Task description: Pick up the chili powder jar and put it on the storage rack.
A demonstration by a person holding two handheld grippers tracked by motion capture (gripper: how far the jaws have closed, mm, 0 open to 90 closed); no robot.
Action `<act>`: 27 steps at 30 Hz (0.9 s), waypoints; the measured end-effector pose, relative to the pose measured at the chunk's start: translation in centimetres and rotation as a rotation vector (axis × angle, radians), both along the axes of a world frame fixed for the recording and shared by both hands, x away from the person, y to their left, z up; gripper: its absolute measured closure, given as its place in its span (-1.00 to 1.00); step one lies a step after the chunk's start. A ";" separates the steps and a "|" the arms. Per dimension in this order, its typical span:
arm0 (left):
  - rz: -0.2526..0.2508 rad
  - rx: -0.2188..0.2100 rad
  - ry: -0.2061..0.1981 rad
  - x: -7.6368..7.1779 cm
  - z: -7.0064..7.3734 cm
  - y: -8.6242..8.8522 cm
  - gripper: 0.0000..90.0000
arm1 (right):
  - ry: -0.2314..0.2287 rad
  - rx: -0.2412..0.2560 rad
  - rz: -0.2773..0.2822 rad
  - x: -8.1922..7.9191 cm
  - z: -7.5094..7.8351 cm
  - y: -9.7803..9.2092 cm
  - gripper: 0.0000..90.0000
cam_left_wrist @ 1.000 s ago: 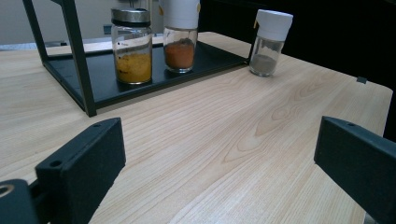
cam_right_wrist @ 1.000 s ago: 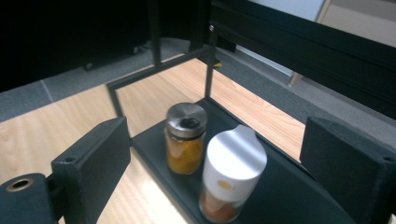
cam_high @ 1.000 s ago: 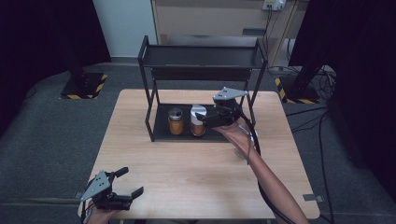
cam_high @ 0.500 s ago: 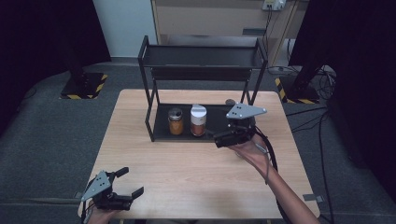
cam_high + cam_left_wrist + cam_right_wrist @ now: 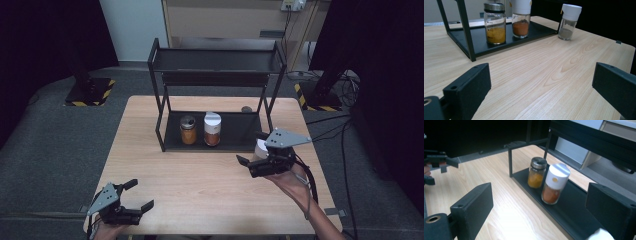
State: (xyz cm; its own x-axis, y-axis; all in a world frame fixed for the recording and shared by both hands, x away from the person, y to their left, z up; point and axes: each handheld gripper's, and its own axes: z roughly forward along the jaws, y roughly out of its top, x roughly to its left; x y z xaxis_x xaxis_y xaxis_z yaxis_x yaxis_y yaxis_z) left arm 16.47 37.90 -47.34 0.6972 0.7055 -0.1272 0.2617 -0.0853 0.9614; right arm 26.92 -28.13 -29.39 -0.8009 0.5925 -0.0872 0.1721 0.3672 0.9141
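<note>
Below, each element is placed relative to the black rack [image 5: 215, 65].
Rack: two-tier black metal frame standing at the far middle of the tabletop [image 5: 200, 175]; its lower tray [image 5: 235, 142] rests on the wood.
Yellow spice jar [image 5: 188, 130]: upright on the rack's lower tray, left of centre, metal cap; also seen at [image 5: 495, 23] and [image 5: 537, 172].
Orange spice jar [image 5: 212, 129]: upright on the same tray, just beside the yellow jar on its right, white cap; also at [image 5: 521, 17] and [image 5: 554, 183].
White-capped shaker [image 5: 569, 22]: upright on the tabletop just outside the rack's front right corner, greyish contents; in the high view it is partly hidden behind the right gripper at [image 5: 260, 148].
Right gripper [image 5: 246, 162]: held in front of the rack's right end, near the shaker, fingers [image 5: 472, 203] spread apart and holding nothing.
Left gripper [image 5: 140, 196]: well apart from the rack, at the near left edge of the tabletop, fingers [image 5: 470, 86] spread wide and holding nothing.
</note>
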 end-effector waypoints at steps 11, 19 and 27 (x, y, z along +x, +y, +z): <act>0.001 0.001 -0.002 0.0 0.0 0.0 -0.97 | 0.011 0.012 -0.067 -3.0 -1.7 -3.4 -0.83; 0.004 0.003 -0.002 0.0 0.0 0.0 -0.97 | 0.027 0.046 -0.133 -4.9 -3.6 -6.1 -0.83; 0.005 0.006 -0.002 -0.1 0.0 -0.1 -0.97 | 0.041 0.058 -0.186 -6.2 -5.5 -7.6 -0.83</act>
